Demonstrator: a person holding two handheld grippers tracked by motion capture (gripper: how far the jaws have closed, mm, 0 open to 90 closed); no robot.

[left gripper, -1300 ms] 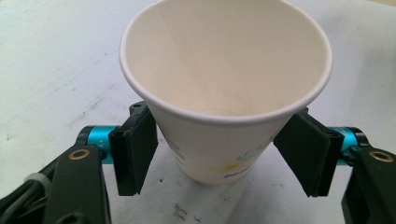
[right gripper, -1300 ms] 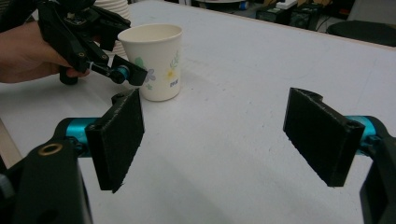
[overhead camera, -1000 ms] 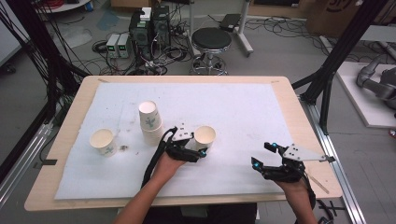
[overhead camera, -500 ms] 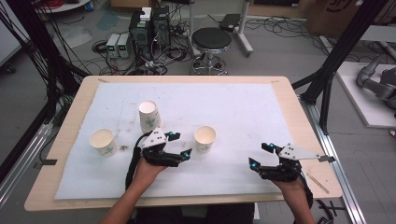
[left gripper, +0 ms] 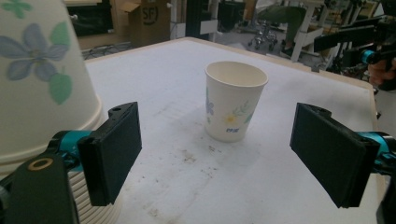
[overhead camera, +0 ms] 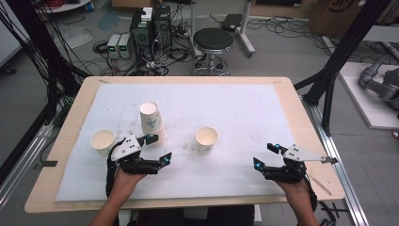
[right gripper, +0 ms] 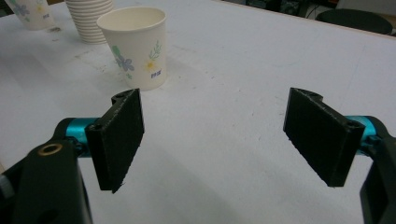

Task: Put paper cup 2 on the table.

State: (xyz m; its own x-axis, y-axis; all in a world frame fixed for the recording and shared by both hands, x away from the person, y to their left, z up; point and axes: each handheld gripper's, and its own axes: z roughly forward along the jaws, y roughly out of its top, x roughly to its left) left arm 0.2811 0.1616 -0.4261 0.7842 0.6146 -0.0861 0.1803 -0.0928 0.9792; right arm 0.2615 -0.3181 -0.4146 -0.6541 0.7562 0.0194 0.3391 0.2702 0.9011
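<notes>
A wooden table (overhead camera: 301, 117) covered by a white mat (overhead camera: 244, 117) carries paper cups. A single paper cup (overhead camera: 206, 140) stands upright and empty near the middle of the mat, a little toward the near edge. It is cream-white, tapering toward its base, with a rolled rim; its side is printed with a blue flower, a yellow flower, green leaves and a small blue mark too blurred to read.

The left gripper (overhead camera: 159, 149) is held low over the mat, left of that cup and toward the near edge. Its jaws are spread wide with nothing between them. In the left gripper view the cup (left gripper: 235, 100) stands apart beyond the gap between the two black pads, clear of both. Beside the left gripper's far jaw is a stack of cups (overhead camera: 151, 123), upright, its ribbed rims showing at the bottom; jaw and stack look very close, though whether they touch is hard to judge.

A second single cup (overhead camera: 102, 141) stands upright near the mat's left edge.

The right gripper (overhead camera: 266, 154) is held near the near right corner of the mat, well apart from the cups. Its jaws are also spread wide and hold nothing. In the right gripper view the flowered cup (right gripper: 135, 46) stands off to the upper left, with bare mat between the pads.
</notes>
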